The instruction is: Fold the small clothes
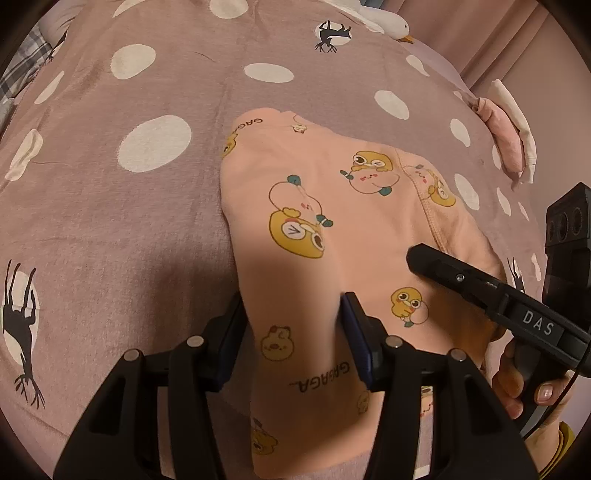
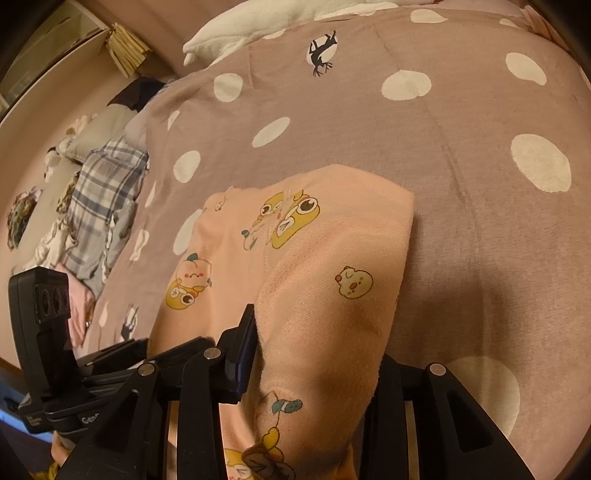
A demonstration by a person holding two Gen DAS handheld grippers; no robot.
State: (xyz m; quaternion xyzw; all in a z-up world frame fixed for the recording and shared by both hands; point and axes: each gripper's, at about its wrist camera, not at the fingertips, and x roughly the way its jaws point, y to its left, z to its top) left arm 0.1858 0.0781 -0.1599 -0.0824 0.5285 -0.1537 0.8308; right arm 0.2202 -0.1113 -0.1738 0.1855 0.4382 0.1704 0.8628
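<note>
A small pink garment (image 1: 332,229) printed with yellow cartoon ducks lies partly folded on the bed. My left gripper (image 1: 295,332) is shut on its near edge, cloth pinched between the two fingers. My right gripper (image 2: 317,354) is shut on another part of the same garment (image 2: 325,258); the cloth drapes over and hides its right finger. The right gripper's black body (image 1: 498,295) shows in the left wrist view, reaching over the garment from the right. The left gripper's body (image 2: 40,332) shows at the left of the right wrist view.
The bed is covered by a mauve blanket (image 1: 129,221) with white dots and black deer. A folded pink and white cloth (image 1: 509,136) lies at the far right. A plaid garment (image 2: 103,206) and other clothes lie at the left, and a white pillow (image 2: 240,33) beyond.
</note>
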